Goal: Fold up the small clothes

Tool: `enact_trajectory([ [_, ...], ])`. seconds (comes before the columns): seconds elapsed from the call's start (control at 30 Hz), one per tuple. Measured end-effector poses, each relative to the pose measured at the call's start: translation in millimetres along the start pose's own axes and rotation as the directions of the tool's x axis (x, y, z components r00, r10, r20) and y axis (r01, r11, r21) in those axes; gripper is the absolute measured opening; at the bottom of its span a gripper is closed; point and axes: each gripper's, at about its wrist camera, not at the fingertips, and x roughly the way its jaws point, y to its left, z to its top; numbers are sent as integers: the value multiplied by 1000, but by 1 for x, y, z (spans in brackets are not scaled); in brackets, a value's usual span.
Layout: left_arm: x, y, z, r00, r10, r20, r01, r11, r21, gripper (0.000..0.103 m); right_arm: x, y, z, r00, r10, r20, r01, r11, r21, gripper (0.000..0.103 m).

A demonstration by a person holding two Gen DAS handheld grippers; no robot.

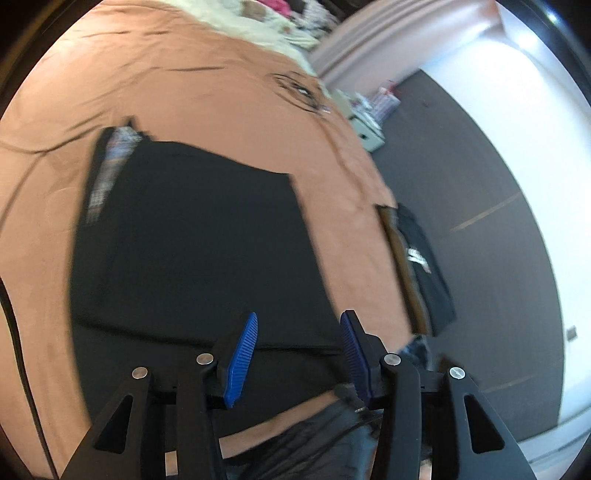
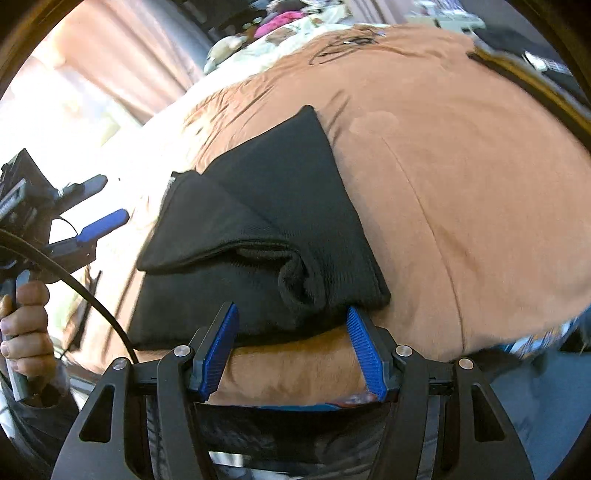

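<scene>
A black garment (image 1: 199, 243) lies folded on the brown bed cover (image 1: 221, 110). In the right wrist view the black garment (image 2: 266, 236) shows as a folded stack with a flap laid over it. My left gripper (image 1: 299, 325) is open and empty, above the garment's near edge. My right gripper (image 2: 291, 317) is open and empty, its fingertips at the garment's near edge. The left gripper (image 2: 99, 214) also shows in the right wrist view at the far left, held in a hand, open.
A strip of patterned cloth (image 1: 107, 166) lies at the garment's far left edge. Folded dark clothes (image 1: 424, 266) lie by the bed's right side. Light bedding and toys (image 2: 280, 33) sit at the far end. Dark floor (image 1: 480, 184) lies to the right.
</scene>
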Motion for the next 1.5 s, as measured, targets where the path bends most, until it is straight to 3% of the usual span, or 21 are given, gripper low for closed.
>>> enact_trajectory([
  [0.13,-11,29,-9,997,79,14,-79,997,-25,48,0,17,13,997,-72,-20,69,990,-119,59],
  [0.33,-26,72,-24,987,160,18,-157,983,-97,48,-15,33,23,993,-118,-18,111,971,-213,59],
  [0.53,-30,94,-39,980,197,0,-195,971,-135,48,-37,39,33,996,-92,3,90,967,-237,59],
  [0.77,-18,101,-51,977,210,-39,-214,967,-139,47,14,34,35,988,-108,-113,67,945,-321,59],
  [0.83,-16,103,-52,974,220,-48,-224,964,-143,41,25,31,36,984,-123,-128,73,939,-336,51],
  [0.9,-14,107,-54,972,225,-62,-232,960,-155,40,34,28,38,979,-136,-153,78,939,-336,28],
  [1.0,-11,107,-55,970,230,-74,-239,959,-151,39,34,26,44,982,-117,-146,62,941,-332,8],
  [1.3,-8,97,-47,965,255,-60,-261,958,-124,40,4,11,50,994,-71,-88,43,957,-286,4],
  [1.5,3,101,-48,959,268,-89,-277,955,-104,40,11,-5,40,987,-113,-111,78,956,-283,4],
])
